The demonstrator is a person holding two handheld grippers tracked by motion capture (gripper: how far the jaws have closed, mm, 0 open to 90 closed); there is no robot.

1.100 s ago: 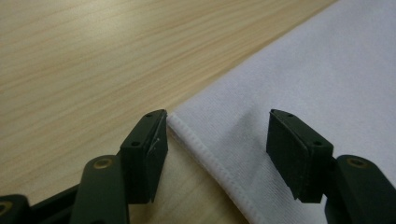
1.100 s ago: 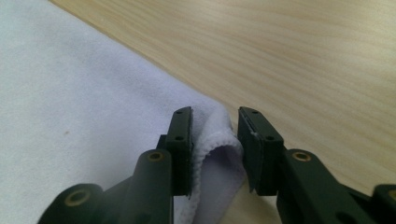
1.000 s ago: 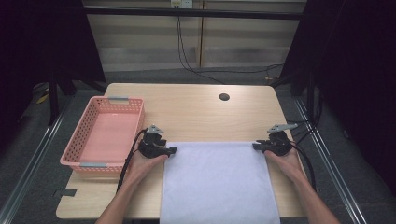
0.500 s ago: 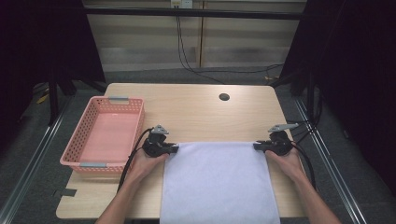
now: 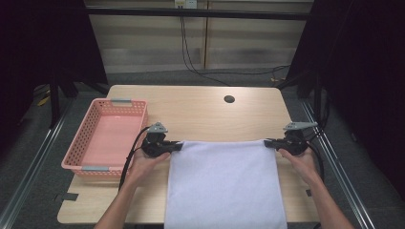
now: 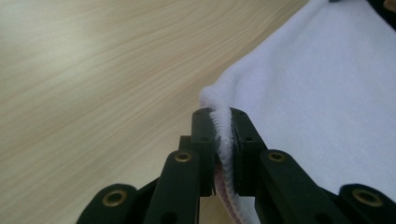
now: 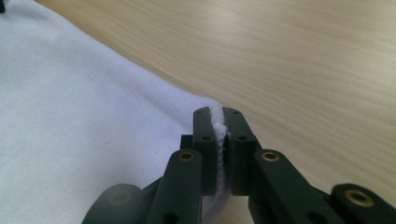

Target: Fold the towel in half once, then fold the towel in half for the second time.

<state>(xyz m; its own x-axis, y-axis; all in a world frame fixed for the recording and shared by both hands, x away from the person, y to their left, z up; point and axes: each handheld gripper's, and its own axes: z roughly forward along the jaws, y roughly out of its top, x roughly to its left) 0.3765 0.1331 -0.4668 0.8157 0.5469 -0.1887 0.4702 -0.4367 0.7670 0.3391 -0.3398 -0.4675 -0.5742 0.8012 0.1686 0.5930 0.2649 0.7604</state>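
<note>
A white towel (image 5: 224,186) lies on the wooden table (image 5: 200,107), its near end hanging over the front edge. My left gripper (image 5: 177,144) pinches the towel's far left corner (image 6: 212,100); its jaws have just been closing, and the cloth edge is squeezed between them (image 6: 219,114). At the far right corner (image 7: 205,105) my right gripper (image 5: 267,142) does the same, its jaws having just been closing onto the hem (image 7: 218,112). Both corners are lifted a little off the table, and the far edge runs straight between the grippers.
A pink plastic basket (image 5: 76,164) with nothing in it stands at the table's left side, close to my left hand. A round cable hole (image 5: 229,99) sits in the far part of the table. Bare wood lies beyond the towel.
Both hands have risen slightly, lifting the towel's far corners. The far edge now runs tauter and straighter between the grippers.
</note>
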